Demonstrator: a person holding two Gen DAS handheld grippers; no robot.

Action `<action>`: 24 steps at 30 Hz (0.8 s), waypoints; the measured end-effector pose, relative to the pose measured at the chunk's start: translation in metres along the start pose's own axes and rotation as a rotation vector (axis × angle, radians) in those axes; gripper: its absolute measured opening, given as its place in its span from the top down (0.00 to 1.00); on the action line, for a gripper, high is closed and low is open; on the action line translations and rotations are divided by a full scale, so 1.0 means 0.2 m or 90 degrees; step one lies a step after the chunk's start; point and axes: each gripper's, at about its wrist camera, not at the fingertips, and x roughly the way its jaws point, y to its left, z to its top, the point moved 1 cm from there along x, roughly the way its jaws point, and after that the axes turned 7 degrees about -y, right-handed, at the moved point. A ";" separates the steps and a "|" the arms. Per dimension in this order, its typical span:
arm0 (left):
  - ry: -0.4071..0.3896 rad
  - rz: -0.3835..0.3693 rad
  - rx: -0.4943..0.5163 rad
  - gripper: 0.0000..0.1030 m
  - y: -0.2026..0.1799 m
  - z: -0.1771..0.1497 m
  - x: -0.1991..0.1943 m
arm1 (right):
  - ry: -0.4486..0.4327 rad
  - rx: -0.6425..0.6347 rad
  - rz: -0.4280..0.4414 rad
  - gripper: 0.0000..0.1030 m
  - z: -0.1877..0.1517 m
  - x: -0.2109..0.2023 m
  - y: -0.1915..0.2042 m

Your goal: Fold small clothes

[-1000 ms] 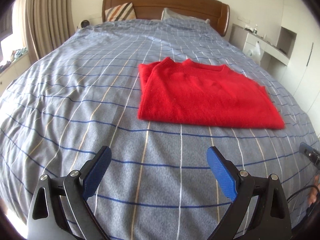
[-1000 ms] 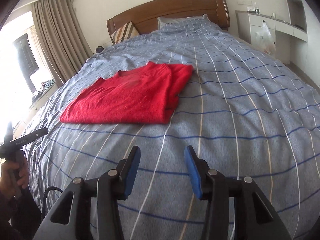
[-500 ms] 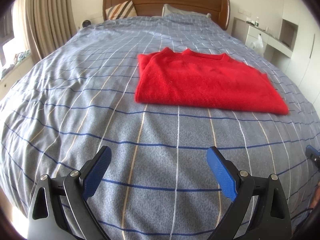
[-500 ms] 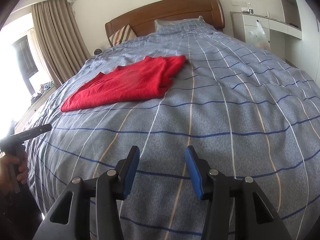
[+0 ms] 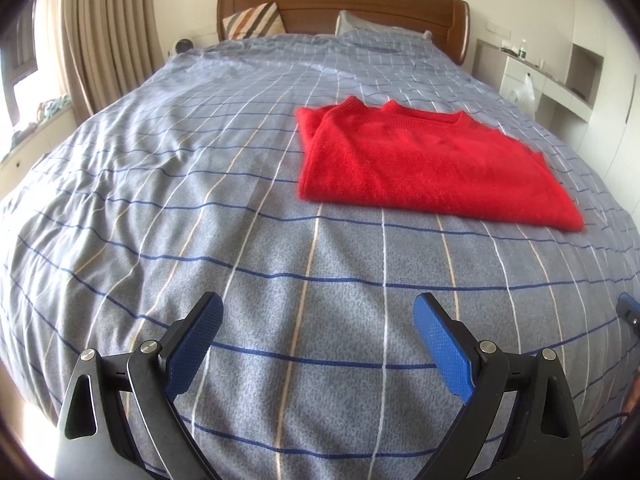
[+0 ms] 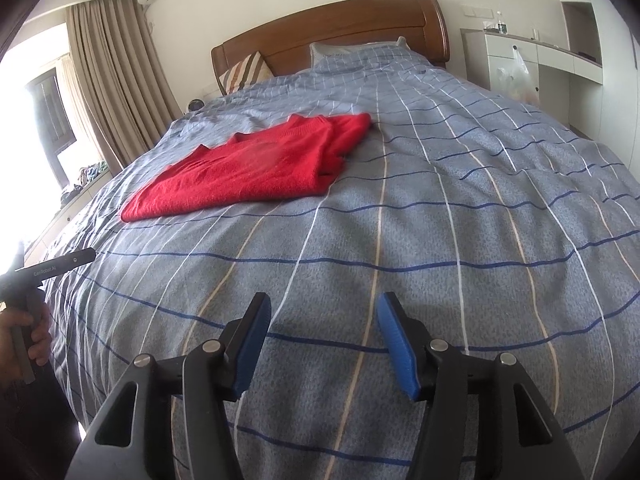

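On the bed (image 5: pixel 200 240) the sweater (image 5: pixel 420 168) lies folded, well ahead of both tools; left tool (image 5: pixel 318 340) and right tool (image 6: pixel 322 344) gape empty; folding looks done; next, perhaps halve it again.

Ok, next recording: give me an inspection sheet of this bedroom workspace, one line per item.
Surface: bed under a blue-grey checked cover, some wrinkles.
Job's things: red sweater lying folded flat on the cover.
Clutter: nothing seen on the cover besides the sweater.
Grippers: left gripper open, empty; right gripper open, empty; both short of the sweater.
Cables: nothing seen clearly.
Surroundings: wooden headboard, striped pillow, curtains, white shelf unit.
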 end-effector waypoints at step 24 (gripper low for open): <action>-0.002 0.045 -0.047 0.06 0.25 -0.09 -0.03 | 0.004 -0.001 0.001 0.39 -0.02 0.02 0.00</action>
